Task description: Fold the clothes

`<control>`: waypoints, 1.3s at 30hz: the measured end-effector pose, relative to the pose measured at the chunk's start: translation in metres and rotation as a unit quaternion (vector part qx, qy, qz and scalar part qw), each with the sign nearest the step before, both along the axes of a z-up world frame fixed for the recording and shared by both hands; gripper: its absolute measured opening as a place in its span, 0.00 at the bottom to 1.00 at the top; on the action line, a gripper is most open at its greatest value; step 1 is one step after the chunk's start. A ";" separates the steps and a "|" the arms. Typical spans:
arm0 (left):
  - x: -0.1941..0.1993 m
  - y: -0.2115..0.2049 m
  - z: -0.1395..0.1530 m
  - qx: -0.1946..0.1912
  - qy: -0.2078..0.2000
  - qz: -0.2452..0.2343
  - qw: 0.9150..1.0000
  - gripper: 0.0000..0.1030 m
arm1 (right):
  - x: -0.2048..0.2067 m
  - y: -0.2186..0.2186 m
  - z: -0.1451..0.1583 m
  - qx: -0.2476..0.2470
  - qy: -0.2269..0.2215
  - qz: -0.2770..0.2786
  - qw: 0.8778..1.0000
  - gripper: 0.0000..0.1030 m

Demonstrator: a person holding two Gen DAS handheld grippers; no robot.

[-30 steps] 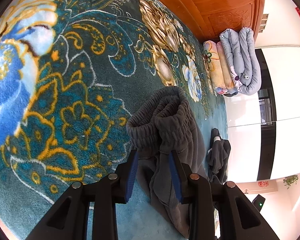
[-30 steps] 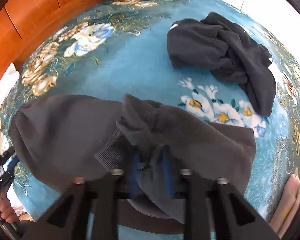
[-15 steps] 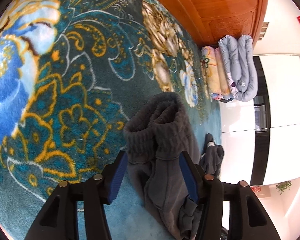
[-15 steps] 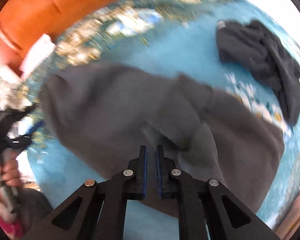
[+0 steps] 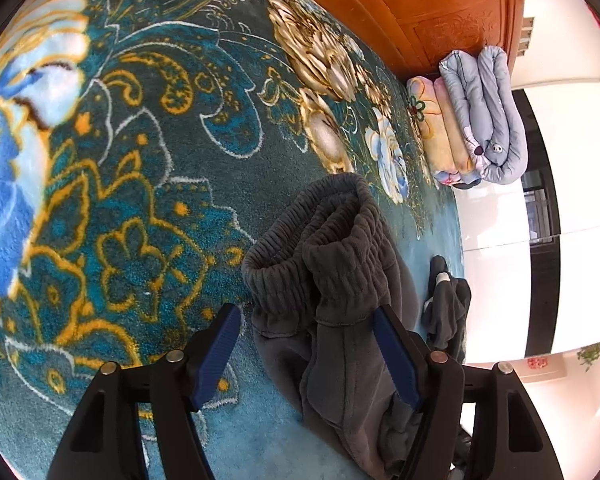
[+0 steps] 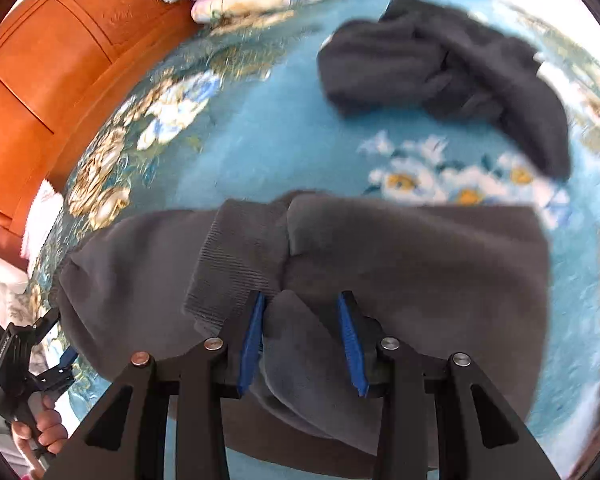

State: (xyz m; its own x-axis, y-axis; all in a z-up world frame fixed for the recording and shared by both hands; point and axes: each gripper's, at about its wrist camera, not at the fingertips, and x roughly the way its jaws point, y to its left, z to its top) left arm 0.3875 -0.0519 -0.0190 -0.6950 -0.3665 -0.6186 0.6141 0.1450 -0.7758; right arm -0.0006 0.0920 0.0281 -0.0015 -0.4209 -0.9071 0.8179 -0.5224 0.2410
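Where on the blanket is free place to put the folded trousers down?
Free: the floral blanket left of the grey trousers, and the blue patch between them, the wooden headboard and the dark garment. Crowded: by the rolled quilts.

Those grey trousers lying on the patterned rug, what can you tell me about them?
The grey trousers look like thick, soft fleece with a gathered elastic waistband and a ribbed cuff. They lie folded over on the blue floral rug, bunched rather than flat. The left hand-held gripper straddles the waistband end, jaws opening; the right hand-held gripper is opening too, fabric between its pads but not pinched.
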 end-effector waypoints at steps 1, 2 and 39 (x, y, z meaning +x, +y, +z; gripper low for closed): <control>0.001 0.000 0.000 0.000 0.005 0.003 1.000 0.72 | 0.002 -0.002 -0.003 0.008 0.003 0.012 1.000 0.40; 0.003 -0.001 0.000 -0.001 0.012 0.007 1.000 0.72 | 0.005 -0.004 -0.005 0.016 0.007 0.023 1.000 0.40; -0.008 -0.008 0.006 0.010 -0.033 0.068 0.997 0.33 | -0.008 0.093 0.038 -0.027 -0.064 -0.034 0.997 0.44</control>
